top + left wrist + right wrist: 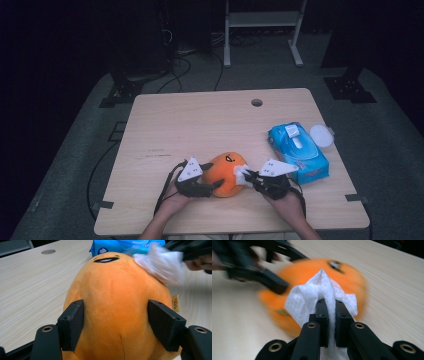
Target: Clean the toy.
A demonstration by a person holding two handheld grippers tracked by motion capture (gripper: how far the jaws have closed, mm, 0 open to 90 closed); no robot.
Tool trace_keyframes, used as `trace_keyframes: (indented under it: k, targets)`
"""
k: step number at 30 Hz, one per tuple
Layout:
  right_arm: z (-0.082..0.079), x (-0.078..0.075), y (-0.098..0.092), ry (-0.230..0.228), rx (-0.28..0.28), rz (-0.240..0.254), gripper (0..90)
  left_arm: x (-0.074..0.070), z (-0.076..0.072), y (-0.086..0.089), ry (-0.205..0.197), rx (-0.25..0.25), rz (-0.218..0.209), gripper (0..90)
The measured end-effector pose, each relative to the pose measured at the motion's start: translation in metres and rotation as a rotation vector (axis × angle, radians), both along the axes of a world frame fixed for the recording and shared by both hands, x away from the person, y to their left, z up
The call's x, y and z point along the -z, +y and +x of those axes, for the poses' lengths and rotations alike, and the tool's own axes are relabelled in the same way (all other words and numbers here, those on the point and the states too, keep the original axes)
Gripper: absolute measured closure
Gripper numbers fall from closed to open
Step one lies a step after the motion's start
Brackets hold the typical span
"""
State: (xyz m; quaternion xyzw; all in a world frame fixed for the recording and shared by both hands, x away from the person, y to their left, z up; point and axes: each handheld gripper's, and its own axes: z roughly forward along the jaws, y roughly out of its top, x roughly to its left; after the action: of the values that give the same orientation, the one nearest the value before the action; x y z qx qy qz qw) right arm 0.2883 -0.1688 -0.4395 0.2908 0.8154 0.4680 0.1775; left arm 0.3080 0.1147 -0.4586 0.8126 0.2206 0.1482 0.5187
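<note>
An orange plush toy (227, 172) with a small black face lies near the front edge of the wooden table (200, 125). My left gripper (212, 187) is shut on its near end; in the left gripper view both pads (72, 323) press into the plush (117, 302). My right gripper (250, 177) is shut on a white wipe (241, 173) that rests against the toy's right side. In the right gripper view the jaws (331, 315) pinch the wipe (307, 297) in front of the blurred plush (347, 280).
A blue pack of wet wipes (298, 150) lies just right of my right hand, with a round white lid (320, 135) beside it. A cable hole (256, 102) sits near the table's far edge. Dark stands and cables are on the floor beyond.
</note>
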Motion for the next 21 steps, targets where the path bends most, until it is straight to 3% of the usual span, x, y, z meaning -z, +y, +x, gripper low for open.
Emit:
trace_keyframes:
  k: [3,6,8,10,11,13,16,17,19,21]
  targets:
    - [0.003,0.004,-0.005,0.031,0.015,0.022,83.5,0.0,-0.001,-0.001,-0.002,-0.005,0.008,31.7]
    - [-0.008,-0.002,0.01,0.009,-0.058,0.026,83.5,0.001,0.0,0.002,0.005,-0.01,0.004,31.7]
    - [-0.013,-0.003,0.021,-0.014,-0.072,-0.006,83.5,0.0,0.0,0.003,0.008,-0.008,0.005,31.4]
    - [-0.011,-0.001,0.02,-0.007,-0.063,-0.006,83.5,-0.004,-0.001,0.003,-0.003,-0.015,0.001,25.5]
    - [-0.006,0.002,0.014,0.023,-0.043,0.014,83.5,-0.008,-0.001,0.004,0.012,-0.025,-0.015,16.0]
    - [-0.004,0.003,0.011,0.026,-0.03,0.017,83.5,-0.013,-0.002,0.006,0.03,-0.021,-0.045,15.2]
    - [-0.004,0.004,0.008,0.036,-0.018,0.024,83.5,-0.011,-0.004,0.008,0.037,-0.001,-0.012,29.7]
    - [-0.004,0.004,0.008,0.036,-0.018,0.024,83.5,-0.01,-0.003,0.008,0.04,-0.015,0.0,29.7]
    - [-0.015,-0.001,0.021,-0.024,-0.047,-0.021,83.7,-0.01,-0.001,0.01,0.055,-0.039,0.007,44.7]
    - [-0.019,-0.002,0.026,-0.043,-0.075,-0.036,83.7,-0.009,0.001,0.012,0.071,-0.055,-0.008,45.7]
